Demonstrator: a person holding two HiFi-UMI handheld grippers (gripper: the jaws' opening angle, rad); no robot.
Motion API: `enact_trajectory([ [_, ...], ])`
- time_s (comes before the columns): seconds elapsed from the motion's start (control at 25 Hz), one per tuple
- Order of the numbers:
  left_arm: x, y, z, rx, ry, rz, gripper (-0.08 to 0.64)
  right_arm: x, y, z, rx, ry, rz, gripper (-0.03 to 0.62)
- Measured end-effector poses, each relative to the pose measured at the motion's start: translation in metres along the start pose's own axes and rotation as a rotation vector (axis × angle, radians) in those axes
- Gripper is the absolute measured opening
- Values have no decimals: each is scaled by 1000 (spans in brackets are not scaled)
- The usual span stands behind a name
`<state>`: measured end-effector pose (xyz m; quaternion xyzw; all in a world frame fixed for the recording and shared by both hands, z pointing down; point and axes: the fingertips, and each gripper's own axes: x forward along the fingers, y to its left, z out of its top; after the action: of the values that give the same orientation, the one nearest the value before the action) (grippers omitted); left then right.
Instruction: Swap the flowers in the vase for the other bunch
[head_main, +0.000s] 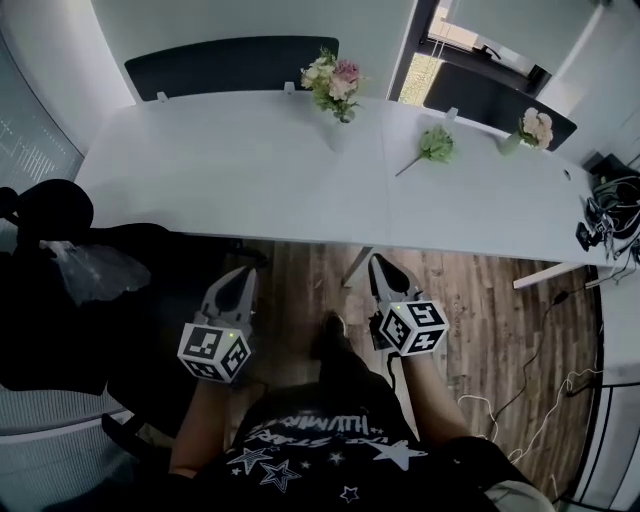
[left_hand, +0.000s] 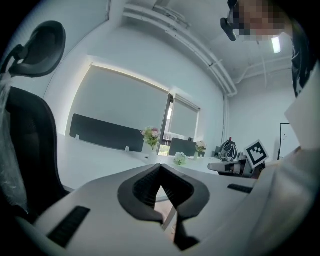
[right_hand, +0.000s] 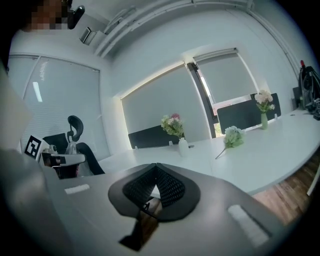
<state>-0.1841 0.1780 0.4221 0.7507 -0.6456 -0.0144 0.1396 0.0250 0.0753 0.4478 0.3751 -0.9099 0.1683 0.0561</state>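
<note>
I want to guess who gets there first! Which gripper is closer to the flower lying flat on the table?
Right. The right gripper hangs short of the table, slightly left of the lying flower; the left gripper is also short of it, much farther left.

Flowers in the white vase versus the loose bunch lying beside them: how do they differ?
The vase flowers stand upright in their white vase; the loose bunch lies flat on the table, stem bare. The vase flowers mix pink and cream blooms; the loose bunch is pale green. Both rest on the same white table.
</note>
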Motion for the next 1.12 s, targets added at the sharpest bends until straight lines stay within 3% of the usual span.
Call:
enact_trajectory([
  [0.32, 110, -4, 21, 7, 13, -15, 0, 72, -70, 48, -9, 4, 26, 2],
  [0.56, 173, -8, 27, 11, 40, -28, 0, 109, -109, 64, -12, 22, 48, 2],
  [1.12, 249, 5, 31, 12, 14, 29, 0, 174, -157, 88, -20, 10, 140, 2],
])
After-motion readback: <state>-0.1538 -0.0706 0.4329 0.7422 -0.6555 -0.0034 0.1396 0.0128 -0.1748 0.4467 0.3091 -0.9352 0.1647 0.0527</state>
